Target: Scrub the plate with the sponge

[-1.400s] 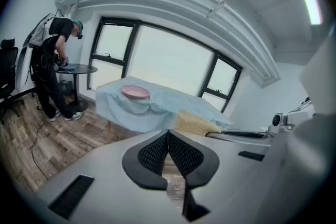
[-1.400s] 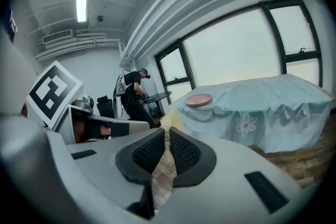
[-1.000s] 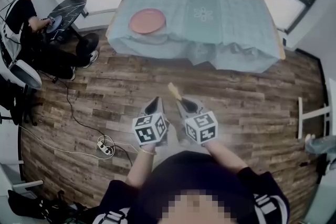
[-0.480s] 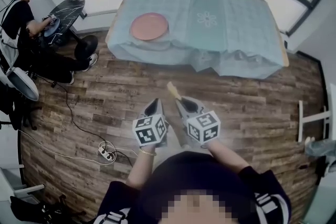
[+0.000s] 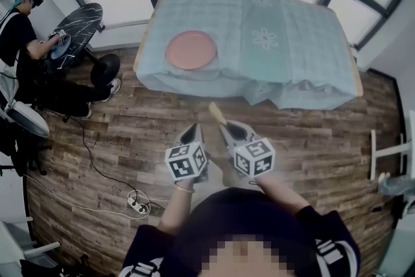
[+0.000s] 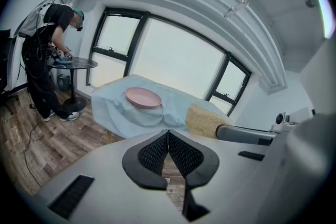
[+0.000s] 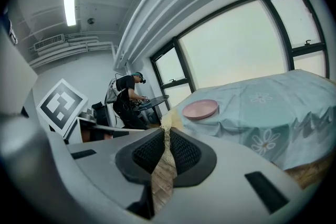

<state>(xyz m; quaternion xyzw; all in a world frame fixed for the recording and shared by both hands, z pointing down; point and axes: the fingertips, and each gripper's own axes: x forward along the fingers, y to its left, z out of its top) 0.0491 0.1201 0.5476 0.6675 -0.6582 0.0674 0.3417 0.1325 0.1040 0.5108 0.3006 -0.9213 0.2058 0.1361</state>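
Table [image 5: 305,68] looms closer than a second ago, person walking up; plate [image 5: 190,50] sits by table's near left corner, well out of reach. Right gripper [image 5: 225,129] clamps sponge [image 5: 216,113], left gripper [image 5: 192,131] closed tight, empty; scrubbing not started

No readable text or numbers (square markers [image 5: 187,161] show patterns only)

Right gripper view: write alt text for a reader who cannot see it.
The right gripper is shut on a yellow sponge. Beyond, a pink plate sits on a blue-clothed table; a person stands near windows.
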